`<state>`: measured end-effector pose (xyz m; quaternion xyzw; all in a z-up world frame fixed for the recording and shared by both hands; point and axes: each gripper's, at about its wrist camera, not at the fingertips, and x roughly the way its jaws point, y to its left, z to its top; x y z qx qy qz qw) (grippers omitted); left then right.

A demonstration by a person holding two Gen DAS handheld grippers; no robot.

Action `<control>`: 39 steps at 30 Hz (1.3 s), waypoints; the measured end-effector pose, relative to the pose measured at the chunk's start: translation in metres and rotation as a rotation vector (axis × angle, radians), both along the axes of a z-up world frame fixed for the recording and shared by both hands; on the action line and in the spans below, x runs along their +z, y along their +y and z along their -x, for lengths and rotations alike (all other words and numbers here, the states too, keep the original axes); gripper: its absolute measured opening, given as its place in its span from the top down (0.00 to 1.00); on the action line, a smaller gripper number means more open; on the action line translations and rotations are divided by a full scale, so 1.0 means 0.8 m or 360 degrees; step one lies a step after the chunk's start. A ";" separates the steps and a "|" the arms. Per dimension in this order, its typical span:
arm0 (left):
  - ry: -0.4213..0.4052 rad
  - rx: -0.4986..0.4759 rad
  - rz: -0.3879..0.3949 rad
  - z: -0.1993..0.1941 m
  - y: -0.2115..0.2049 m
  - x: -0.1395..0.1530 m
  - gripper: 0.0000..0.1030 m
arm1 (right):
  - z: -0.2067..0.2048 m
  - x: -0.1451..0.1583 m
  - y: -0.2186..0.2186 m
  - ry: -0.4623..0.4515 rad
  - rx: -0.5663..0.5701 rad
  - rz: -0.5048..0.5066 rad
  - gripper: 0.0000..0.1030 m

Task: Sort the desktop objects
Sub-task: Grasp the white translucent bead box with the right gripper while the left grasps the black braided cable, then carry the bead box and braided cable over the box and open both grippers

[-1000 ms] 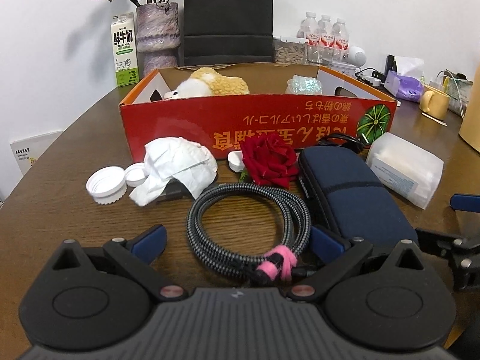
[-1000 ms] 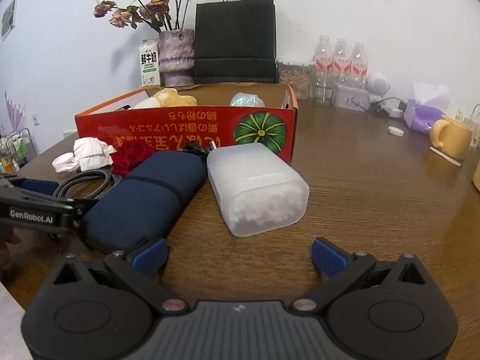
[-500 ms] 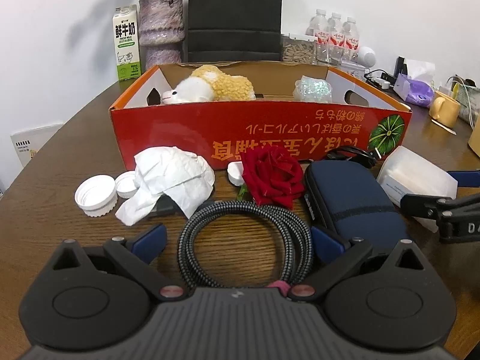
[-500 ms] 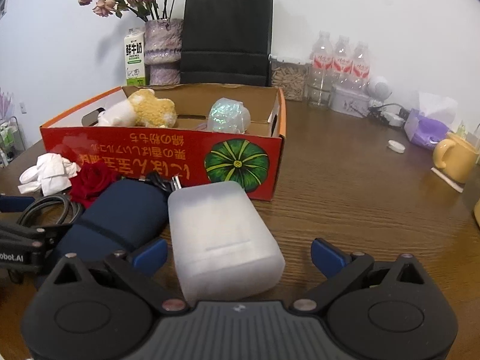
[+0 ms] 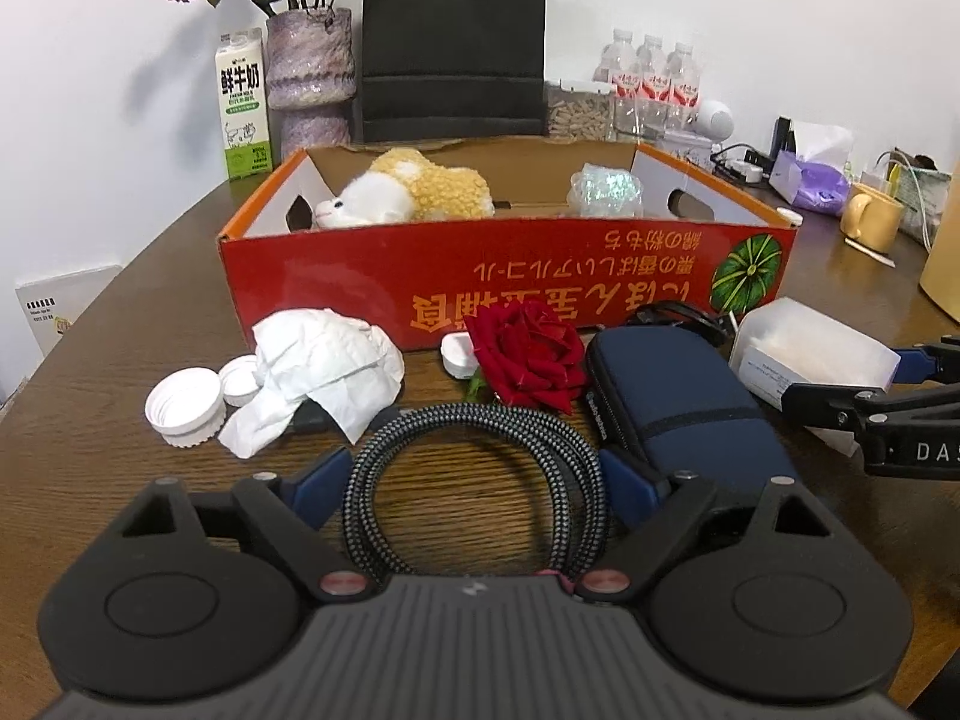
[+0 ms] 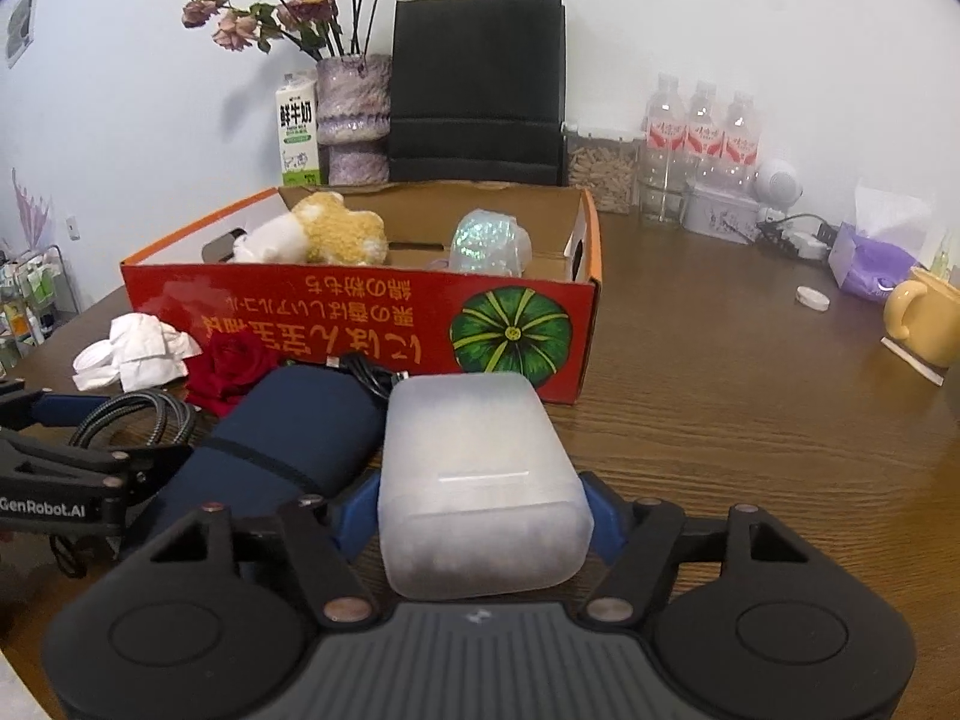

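Observation:
My left gripper [image 5: 474, 489] has its two blue pads against the two sides of a coiled braided cable [image 5: 474, 480] lying on the wooden table. My right gripper [image 6: 480, 510] has its pads against the sides of a frosted white plastic box [image 6: 477, 480] on the table. A navy zip case [image 5: 678, 414] lies between the cable and the box. A red rose [image 5: 528, 354], crumpled tissue [image 5: 324, 378] and white caps [image 5: 183, 405] lie before the red cardboard box [image 5: 510, 276], which holds a plush toy [image 5: 408, 192] and a shiny wrapped item [image 5: 606, 189].
A milk carton [image 5: 243, 102], vase [image 5: 309, 69], black paper bag [image 5: 453, 42], water bottles [image 5: 651, 81], tissue pack [image 5: 810, 177] and yellow mug [image 5: 870, 216] stand along the table's back and right. A black cord [image 6: 372, 378] lies by the red box.
Both grippers moved forward. The left one now straddles the cable coil with narrower jaws. The right one swung left and closed in on the frosted box, which now sits between its pads.

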<state>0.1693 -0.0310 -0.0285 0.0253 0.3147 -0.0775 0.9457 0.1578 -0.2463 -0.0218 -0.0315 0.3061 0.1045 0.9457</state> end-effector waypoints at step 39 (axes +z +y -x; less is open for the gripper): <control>-0.0527 -0.0022 0.0150 -0.031 0.027 0.145 0.13 | -0.021 0.126 0.025 -0.0478 0.0067 -0.0075 0.37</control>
